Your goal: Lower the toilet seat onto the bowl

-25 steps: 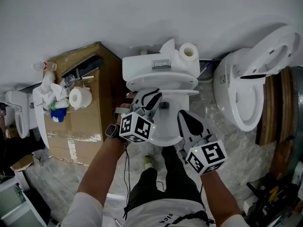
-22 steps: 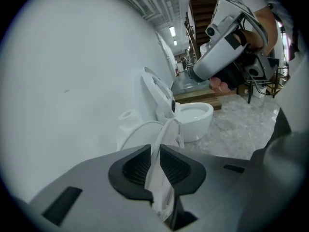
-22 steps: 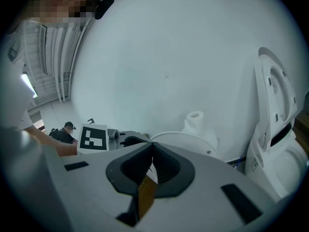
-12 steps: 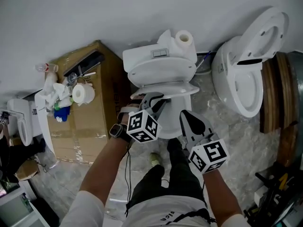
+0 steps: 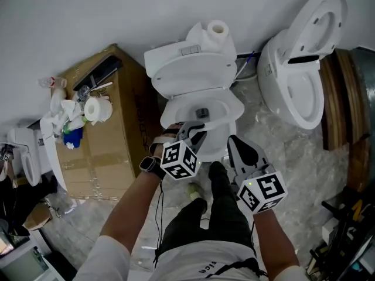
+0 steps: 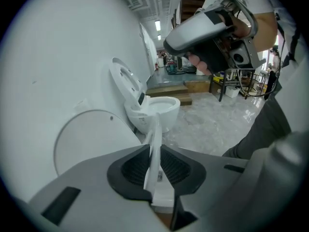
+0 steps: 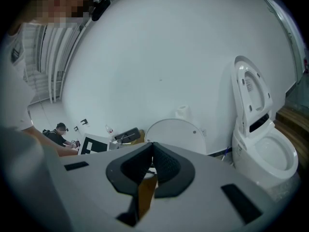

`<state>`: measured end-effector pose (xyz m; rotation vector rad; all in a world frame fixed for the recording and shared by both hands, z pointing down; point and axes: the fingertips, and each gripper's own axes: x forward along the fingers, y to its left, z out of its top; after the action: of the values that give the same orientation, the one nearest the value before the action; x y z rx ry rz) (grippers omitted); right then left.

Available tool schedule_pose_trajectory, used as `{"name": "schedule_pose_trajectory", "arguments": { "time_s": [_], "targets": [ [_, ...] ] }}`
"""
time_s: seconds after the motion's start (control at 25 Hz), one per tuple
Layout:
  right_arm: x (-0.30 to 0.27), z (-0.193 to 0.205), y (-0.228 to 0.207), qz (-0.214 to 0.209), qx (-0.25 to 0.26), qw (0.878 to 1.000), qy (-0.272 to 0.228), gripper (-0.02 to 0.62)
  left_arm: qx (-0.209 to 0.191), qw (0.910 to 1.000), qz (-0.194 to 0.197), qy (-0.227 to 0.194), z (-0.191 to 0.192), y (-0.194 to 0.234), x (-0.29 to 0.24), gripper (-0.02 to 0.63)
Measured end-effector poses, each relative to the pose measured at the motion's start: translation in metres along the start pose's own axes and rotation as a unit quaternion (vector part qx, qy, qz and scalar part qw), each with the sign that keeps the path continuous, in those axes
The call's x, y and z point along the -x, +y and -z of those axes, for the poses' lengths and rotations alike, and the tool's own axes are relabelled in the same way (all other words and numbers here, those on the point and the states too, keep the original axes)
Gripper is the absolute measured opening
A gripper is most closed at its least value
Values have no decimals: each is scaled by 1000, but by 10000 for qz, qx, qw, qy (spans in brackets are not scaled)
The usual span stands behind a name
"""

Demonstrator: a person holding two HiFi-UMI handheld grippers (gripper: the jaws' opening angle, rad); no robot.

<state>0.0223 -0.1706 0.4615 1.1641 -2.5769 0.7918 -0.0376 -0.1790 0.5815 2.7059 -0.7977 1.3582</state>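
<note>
The white toilet stands against the wall with its lid (image 5: 187, 78) upright against the tank. Its seat (image 5: 232, 105) is tilted low over the bowl (image 5: 202, 120). My left gripper (image 5: 196, 131) is shut on the seat's front edge; in the left gripper view the thin white seat edge (image 6: 155, 139) runs up between the black pads of the left gripper (image 6: 155, 151). My right gripper (image 5: 235, 141) hovers just right of the bowl's front, shut and holding nothing. In the right gripper view the right gripper (image 7: 152, 156) points at the lid (image 7: 176, 134).
A cardboard box (image 5: 111, 139) with toilet rolls and bottles stands to the left of the toilet. A second toilet (image 5: 293, 92) with its lid up stands to the right, with wooden boards (image 5: 345, 110) beyond it. A paper roll (image 5: 218, 29) sits on the tank. The person's legs are below.
The seat has swung down from near the lid toward the bowl, with the left gripper still on it. Both grippers have drawn back toward the person, and the bowl's inside now shows.
</note>
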Motion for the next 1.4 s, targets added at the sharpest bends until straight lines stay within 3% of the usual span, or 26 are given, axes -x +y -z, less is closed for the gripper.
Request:
{"name": "schedule_pose_trajectory", "arguments": {
  "time_s": [0.28,0.68,1.0,1.4],
  "targets": [
    [25,37,2,188,-126,9997,13,15,-16,9999,131,-2,17,-50,-9,78],
    [49,102,0,416,-309,9986,-53,15,38,9994,116,-313,35,-93,-22,94],
    [63,142,2,496,-396,9980,-61,15,-450,9984,327,-110,64,-152,-48,101],
    [71,200,-13,658,-579,9961,48,15,-188,9978,628,-74,103,-207,-89,117]
  ]
}}
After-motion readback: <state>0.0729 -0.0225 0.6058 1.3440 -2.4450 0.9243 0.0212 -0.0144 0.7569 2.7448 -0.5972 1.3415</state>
